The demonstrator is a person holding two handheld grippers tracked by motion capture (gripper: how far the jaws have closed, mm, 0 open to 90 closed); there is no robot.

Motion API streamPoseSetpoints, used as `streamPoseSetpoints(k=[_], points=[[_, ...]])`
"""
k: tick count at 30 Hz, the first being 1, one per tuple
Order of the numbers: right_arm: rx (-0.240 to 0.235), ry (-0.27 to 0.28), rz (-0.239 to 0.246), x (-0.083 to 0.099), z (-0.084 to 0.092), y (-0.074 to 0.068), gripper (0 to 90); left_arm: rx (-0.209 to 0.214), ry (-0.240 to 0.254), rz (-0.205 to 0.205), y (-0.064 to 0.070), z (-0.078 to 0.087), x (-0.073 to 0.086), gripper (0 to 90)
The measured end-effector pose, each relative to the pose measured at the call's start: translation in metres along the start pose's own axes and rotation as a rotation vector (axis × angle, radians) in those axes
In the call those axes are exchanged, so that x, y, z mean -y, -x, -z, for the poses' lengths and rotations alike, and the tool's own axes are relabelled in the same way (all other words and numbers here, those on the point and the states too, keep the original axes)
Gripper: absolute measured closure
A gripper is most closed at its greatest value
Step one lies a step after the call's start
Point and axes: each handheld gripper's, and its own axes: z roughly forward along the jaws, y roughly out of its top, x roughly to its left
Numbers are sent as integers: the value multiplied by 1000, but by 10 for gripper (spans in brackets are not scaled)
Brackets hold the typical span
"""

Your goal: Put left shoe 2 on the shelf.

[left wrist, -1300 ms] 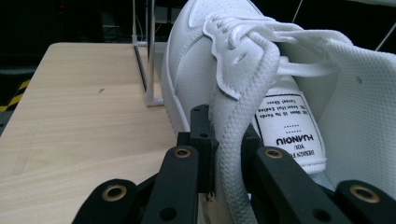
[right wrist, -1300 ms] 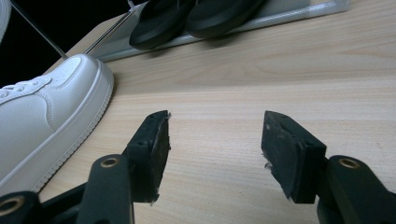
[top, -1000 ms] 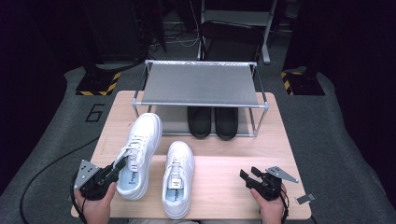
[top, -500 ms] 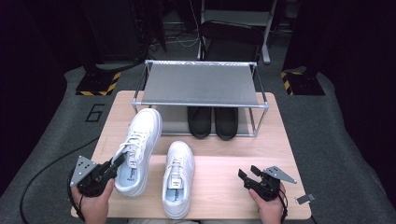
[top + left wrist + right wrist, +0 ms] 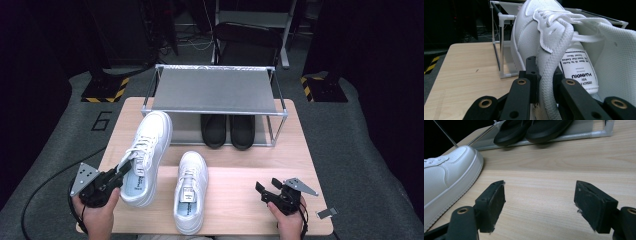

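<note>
held shoe (image 5: pixel 145 155): white sneaker at the bench's (image 5: pixel 240 200) left, toe raised toward the rack (image 5: pixel 215 90)
left tool (image 5: pixel 544 82): pinching its padded collar
right tool (image 5: pixel 539 202): spread, jaws just opening, nothing between
handling: probably light; soft collar may flex, so grip deep

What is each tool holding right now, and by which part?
Left tool grips the lifted white sneaker by its padded collar edge. Right tool holds nothing.
</note>
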Motion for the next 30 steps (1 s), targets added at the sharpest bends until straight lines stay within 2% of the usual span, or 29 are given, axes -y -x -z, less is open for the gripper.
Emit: streamPoseSetpoints(k=[2, 8, 14, 22, 30], points=[[-6, -7, -7, -1, -1, 1, 218, 0, -1, -2, 0, -1, -3, 833], [-9, -8, -15, -1, -1, 0, 212, 2, 0, -16, 2, -3, -11, 833], [0, -3, -15, -1, 0, 1, 209, 11, 27, -17, 4, -5, -24, 833], [2, 6, -16, -2, 2, 1, 203, 24, 87, -12, 5, -23, -50, 833], [2, 4, -15, -2, 2, 2, 203, 30, 114, -14, 5, -41, -75, 833]])
